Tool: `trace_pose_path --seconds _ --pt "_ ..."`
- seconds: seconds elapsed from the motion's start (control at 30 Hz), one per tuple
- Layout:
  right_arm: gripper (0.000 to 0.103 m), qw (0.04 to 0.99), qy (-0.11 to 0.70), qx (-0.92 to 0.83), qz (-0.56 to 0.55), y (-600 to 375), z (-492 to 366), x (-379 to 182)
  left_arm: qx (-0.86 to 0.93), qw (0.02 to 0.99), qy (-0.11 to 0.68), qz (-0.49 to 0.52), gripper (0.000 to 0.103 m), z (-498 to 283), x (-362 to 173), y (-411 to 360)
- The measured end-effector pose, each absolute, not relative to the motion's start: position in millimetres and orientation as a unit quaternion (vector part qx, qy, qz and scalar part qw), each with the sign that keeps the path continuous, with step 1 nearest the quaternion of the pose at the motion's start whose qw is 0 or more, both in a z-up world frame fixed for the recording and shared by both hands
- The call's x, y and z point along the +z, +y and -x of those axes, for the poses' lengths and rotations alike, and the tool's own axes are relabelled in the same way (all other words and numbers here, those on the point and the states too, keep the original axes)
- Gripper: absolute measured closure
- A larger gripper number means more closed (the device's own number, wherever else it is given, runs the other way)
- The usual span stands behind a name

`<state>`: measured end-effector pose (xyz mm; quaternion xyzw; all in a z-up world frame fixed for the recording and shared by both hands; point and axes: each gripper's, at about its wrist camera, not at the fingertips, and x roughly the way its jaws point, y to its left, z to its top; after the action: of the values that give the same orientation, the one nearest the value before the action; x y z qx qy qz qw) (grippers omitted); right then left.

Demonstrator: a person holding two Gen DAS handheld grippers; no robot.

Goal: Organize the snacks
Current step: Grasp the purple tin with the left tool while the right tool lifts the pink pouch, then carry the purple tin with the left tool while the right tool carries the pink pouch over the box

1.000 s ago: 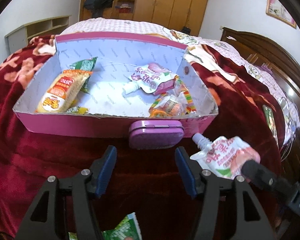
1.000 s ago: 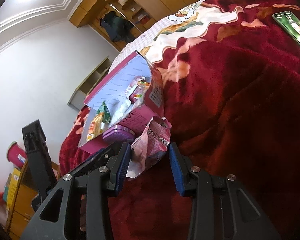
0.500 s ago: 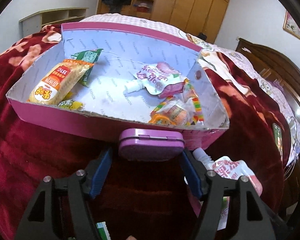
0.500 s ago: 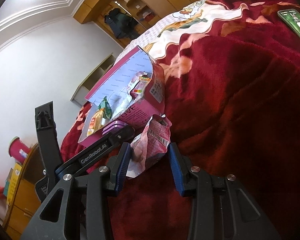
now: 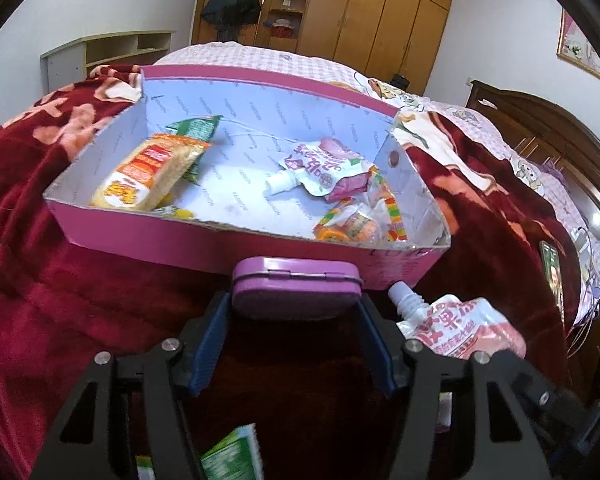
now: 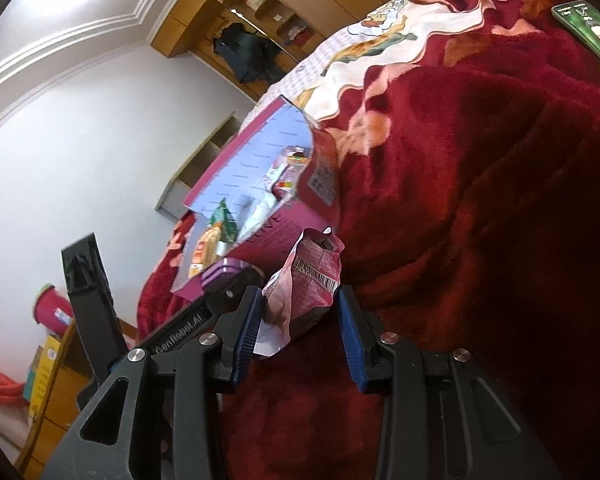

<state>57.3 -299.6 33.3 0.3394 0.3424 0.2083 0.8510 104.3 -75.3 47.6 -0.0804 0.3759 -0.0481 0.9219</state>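
1. Red plush bedding (image 5: 80, 288) is serving as my work surface, with wooden wardrobes behind it and a pale shelf unit off to one side of the room.

2. I am using the pink box (image 5: 148, 236) as my landmark; it is sitting on the blanket, already holding an orange cracker pack (image 5: 148, 172), a green packet, a spouted pouch and striped candy.

3. I am bracketing the purple tin (image 5: 296, 292) with the left gripper (image 5: 296, 344); the tin is lying against the box's near wall, and the blue pads seem to be touching its two ends, though I cannot tell whether the grasp is firm yet.

4. I am reaching with the right gripper (image 6: 296, 332) around the second jelly pouch (image 6: 304, 280), which is lying beside the box's near right corner, spout towards the box; the jaws are spread wider than the pouch and are not clenching it.

5. I am judging that both things sit close to the box so each needs only a short lift over the low wall.

6. Beyond the box's right end, a phone is lying on the blanket.
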Motion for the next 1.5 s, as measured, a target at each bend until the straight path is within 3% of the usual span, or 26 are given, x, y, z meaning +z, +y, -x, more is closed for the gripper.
trace_pose_path --seconds 1.5 --pt "0.068 0.866 0.287 0.286 -0.294 -248 -83 105 -0.012 0.946 0.316 0.069 0.038 -87 103 -5"
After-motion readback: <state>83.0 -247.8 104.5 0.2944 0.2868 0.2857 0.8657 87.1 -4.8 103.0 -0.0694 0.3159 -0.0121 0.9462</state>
